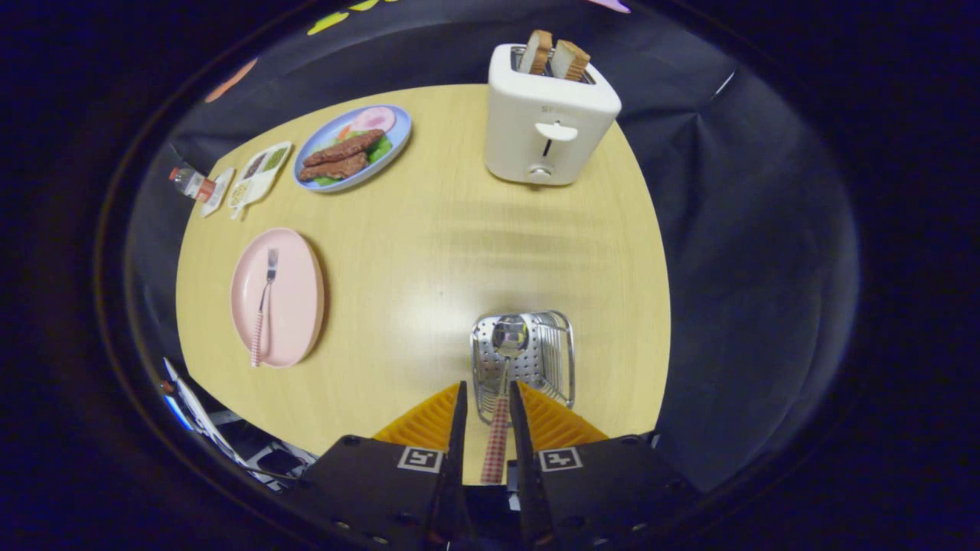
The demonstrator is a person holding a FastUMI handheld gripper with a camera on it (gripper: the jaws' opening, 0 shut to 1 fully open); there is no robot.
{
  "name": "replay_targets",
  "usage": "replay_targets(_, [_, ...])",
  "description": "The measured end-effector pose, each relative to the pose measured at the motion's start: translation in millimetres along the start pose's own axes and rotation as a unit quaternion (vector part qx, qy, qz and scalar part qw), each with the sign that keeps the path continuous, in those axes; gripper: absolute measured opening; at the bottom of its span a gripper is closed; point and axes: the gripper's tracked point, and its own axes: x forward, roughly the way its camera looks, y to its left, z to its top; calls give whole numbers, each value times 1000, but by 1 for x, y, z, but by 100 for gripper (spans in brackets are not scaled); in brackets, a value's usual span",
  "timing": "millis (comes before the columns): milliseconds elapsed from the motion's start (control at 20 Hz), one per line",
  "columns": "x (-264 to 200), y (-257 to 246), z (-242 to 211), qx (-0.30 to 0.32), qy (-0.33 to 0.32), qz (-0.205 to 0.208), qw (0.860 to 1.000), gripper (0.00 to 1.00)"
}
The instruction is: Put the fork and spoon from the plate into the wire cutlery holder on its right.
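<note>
While the gripper (488, 409) clamps the spoon (503, 383) by its checked handle above the wire cutlery holder (536, 360), light wooden table (459, 229), fork (264, 302) on pink plate (295, 306) left of holder, toaster (547, 122) beyond holder

A pale wooden table (429, 252) carries a toaster (547, 126) at one o'clock, a blue plate (398, 149), small tray (260, 176) and bottle (191, 184) at eleven, a pink plate (295, 298) at nine, and a wire cutlery holder (540, 356) at five.
</note>
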Motion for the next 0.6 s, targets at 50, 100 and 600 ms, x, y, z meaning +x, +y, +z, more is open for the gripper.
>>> replay_targets(50, [-3, 9, 1, 3, -13, 5, 1000, 31])
replay_targets(100, [-5, 18, 4, 6, -28, 10, 1000, 31])
replay_targets(600, [-18, 146, 18, -55, -209, 67, 974, 96])
